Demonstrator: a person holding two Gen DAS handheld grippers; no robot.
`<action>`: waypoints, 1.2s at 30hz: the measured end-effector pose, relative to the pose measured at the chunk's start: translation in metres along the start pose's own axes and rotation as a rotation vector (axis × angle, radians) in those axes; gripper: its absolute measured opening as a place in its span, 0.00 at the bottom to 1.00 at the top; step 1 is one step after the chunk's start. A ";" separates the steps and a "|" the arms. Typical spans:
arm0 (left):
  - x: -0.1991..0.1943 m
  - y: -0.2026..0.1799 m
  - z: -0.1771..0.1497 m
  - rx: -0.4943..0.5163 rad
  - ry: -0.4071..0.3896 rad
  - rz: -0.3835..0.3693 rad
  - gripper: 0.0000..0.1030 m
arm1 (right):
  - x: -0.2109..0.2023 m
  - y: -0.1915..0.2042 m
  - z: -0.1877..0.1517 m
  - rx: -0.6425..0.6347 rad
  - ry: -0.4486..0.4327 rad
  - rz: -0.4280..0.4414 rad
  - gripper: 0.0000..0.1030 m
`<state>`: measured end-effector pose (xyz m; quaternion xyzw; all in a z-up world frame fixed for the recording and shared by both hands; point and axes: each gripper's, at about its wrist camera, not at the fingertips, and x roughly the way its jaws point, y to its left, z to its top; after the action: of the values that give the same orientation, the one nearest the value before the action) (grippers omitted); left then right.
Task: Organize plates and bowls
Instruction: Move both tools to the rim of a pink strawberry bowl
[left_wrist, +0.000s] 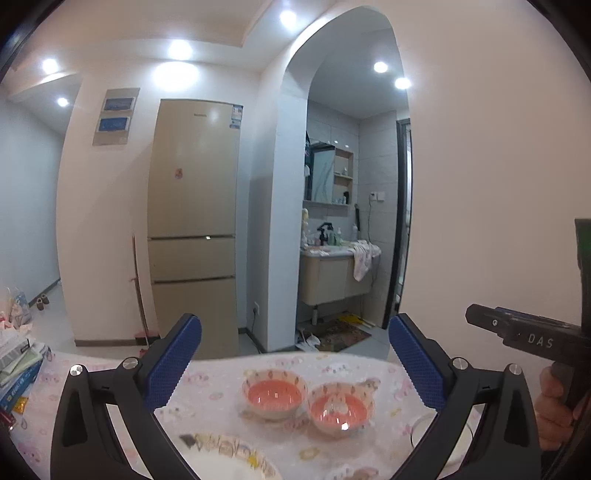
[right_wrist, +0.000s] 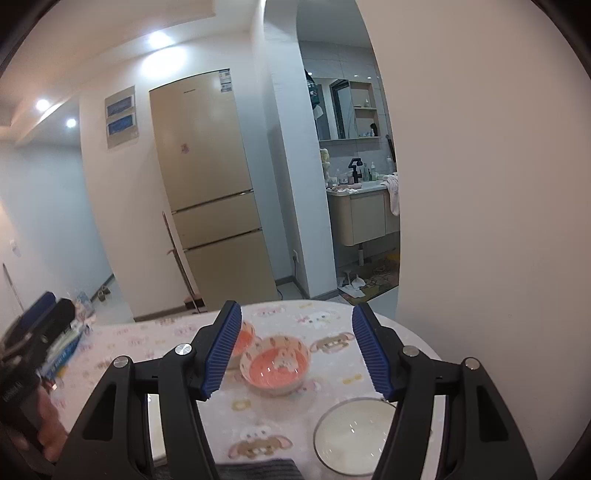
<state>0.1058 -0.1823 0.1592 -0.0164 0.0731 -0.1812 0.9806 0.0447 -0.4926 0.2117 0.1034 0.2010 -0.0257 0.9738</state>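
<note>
Two small bowls with pink insides sit side by side on the patterned tablecloth: a left bowl (left_wrist: 274, 394) and a right bowl (left_wrist: 339, 410). A patterned plate (left_wrist: 229, 458) lies near the bottom edge of the left wrist view. My left gripper (left_wrist: 295, 354) is open and empty, above and short of the bowls. My right gripper (right_wrist: 295, 347) is open and empty, with the right bowl (right_wrist: 275, 365) between its fingers in view and the left bowl (right_wrist: 243, 338) partly hidden behind its left finger. A clear glass bowl (right_wrist: 354, 439) sits near its right finger.
The round table (right_wrist: 406, 332) has its far edge just beyond the bowls. Books and boxes (left_wrist: 18, 365) are stacked at the table's left side. A white item (right_wrist: 157, 428) lies under the right gripper. A fridge (left_wrist: 194, 221) and a bathroom archway stand behind.
</note>
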 end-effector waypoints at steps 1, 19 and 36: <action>0.006 -0.002 0.007 -0.001 -0.008 -0.001 1.00 | 0.005 0.003 0.015 0.020 -0.008 -0.001 0.60; 0.156 0.074 0.010 -0.101 0.314 0.103 0.97 | 0.161 0.032 0.059 0.218 0.110 -0.053 0.56; 0.266 0.151 -0.130 -0.353 0.730 0.028 0.70 | 0.329 0.033 -0.072 0.151 0.577 0.089 0.44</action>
<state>0.3853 -0.1372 -0.0142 -0.1180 0.4465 -0.1466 0.8748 0.3222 -0.4477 0.0228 0.1874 0.4623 0.0327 0.8661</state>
